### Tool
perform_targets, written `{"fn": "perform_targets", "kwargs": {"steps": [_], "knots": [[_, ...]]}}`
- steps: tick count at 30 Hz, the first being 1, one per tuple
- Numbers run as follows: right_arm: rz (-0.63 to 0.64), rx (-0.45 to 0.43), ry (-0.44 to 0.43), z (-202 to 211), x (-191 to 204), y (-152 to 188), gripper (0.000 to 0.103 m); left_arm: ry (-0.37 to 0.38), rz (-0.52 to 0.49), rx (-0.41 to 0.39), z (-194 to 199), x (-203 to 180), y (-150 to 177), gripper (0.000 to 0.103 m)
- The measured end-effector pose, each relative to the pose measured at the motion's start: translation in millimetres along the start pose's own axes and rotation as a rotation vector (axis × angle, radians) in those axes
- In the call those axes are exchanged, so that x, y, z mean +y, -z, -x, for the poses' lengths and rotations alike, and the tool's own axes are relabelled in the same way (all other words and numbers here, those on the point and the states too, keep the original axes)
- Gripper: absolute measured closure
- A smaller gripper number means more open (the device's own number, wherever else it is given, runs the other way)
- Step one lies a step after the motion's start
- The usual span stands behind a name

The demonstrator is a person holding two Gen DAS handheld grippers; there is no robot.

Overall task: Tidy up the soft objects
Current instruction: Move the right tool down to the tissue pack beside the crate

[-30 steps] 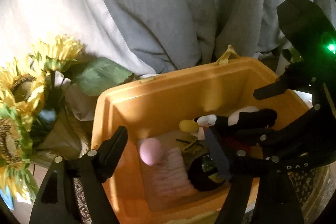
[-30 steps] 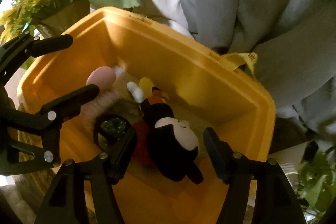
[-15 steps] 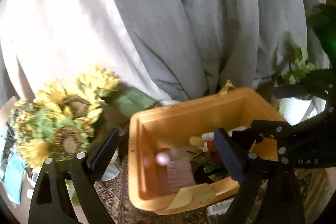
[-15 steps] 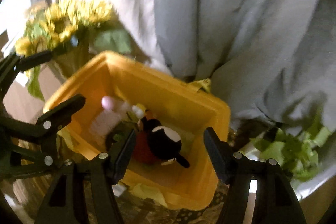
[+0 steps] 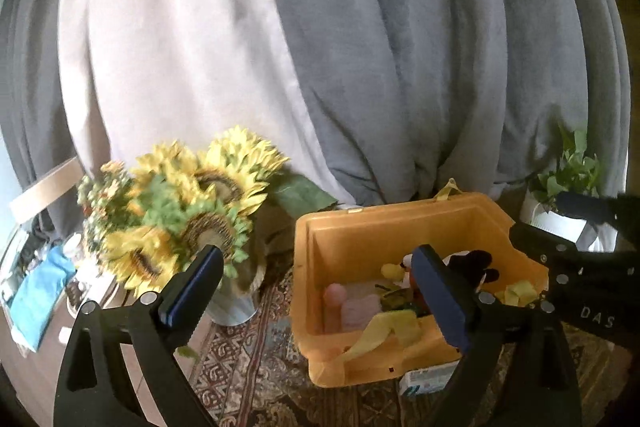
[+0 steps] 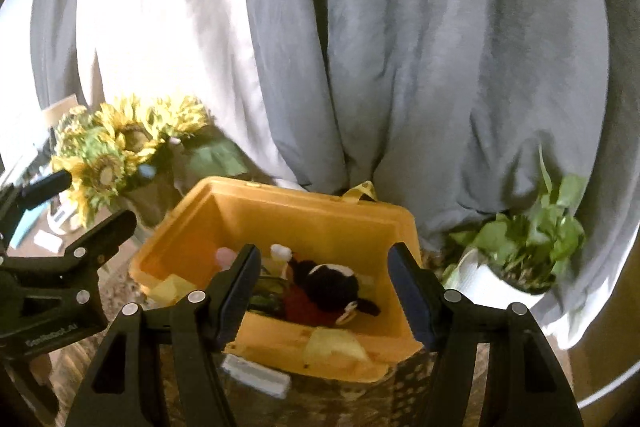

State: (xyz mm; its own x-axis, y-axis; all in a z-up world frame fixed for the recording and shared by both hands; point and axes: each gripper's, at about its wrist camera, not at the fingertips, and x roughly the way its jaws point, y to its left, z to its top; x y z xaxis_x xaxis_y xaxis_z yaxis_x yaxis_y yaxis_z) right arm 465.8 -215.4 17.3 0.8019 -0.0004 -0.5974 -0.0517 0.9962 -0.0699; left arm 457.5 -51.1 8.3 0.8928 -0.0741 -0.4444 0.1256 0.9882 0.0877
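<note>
plush toy [image 6: 324,281] in yellow bin [image 6: 320,215], seemingly below empty right tool [image 6: 324,293].

One yellow bin [image 6: 360,223] holds one black-and-white plush toy [image 6: 332,279] and one pink plush [image 5: 356,311], beside one sunflower bouquet [image 5: 188,215] and one potted plant [image 6: 524,247].

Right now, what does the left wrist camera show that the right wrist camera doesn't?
Only the left: a blue cloth at the far left, and patterned rug between vase and bin. Only the right: the whole potted plant in its white pot. Both: yellow bin, black-and-white plush toy, sunflowers, grey curtain.
</note>
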Motion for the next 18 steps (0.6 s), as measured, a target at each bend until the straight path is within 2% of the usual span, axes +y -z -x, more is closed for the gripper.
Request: {"fn": "perform_targets", "kwargs": {"steps": [3, 6, 10, 13, 15, 18], "knots": [[-0.034, -0.029, 0.005, 9, 8, 12, 0.034, -0.006, 0.041, 0.003, 6, 9, 11, 0.004], [-0.054, -0.048, 0.006, 12, 17, 25, 0.02, -0.016, 0.05, 0.002, 9, 15, 22, 0.002], [-0.084, -0.052, -0.008, 14, 28, 43, 0.017, -0.039, 0.058, 0.023, 12, 23, 41, 0.0], [-0.061, -0.04, 0.008, 10, 38, 56, 0.013, -0.071, 0.051, 0.042, 13, 28, 55, 0.0], [-0.074, -0.019, -0.013, 4, 40, 64, 0.01, -0.082, 0.05, 0.058, 12, 31, 62, 0.0], [-0.094, 0.021, -0.019, -5, 43, 75, 0.01, -0.101, 0.041, 0.077, 10, 34, 75, 0.0]]}}
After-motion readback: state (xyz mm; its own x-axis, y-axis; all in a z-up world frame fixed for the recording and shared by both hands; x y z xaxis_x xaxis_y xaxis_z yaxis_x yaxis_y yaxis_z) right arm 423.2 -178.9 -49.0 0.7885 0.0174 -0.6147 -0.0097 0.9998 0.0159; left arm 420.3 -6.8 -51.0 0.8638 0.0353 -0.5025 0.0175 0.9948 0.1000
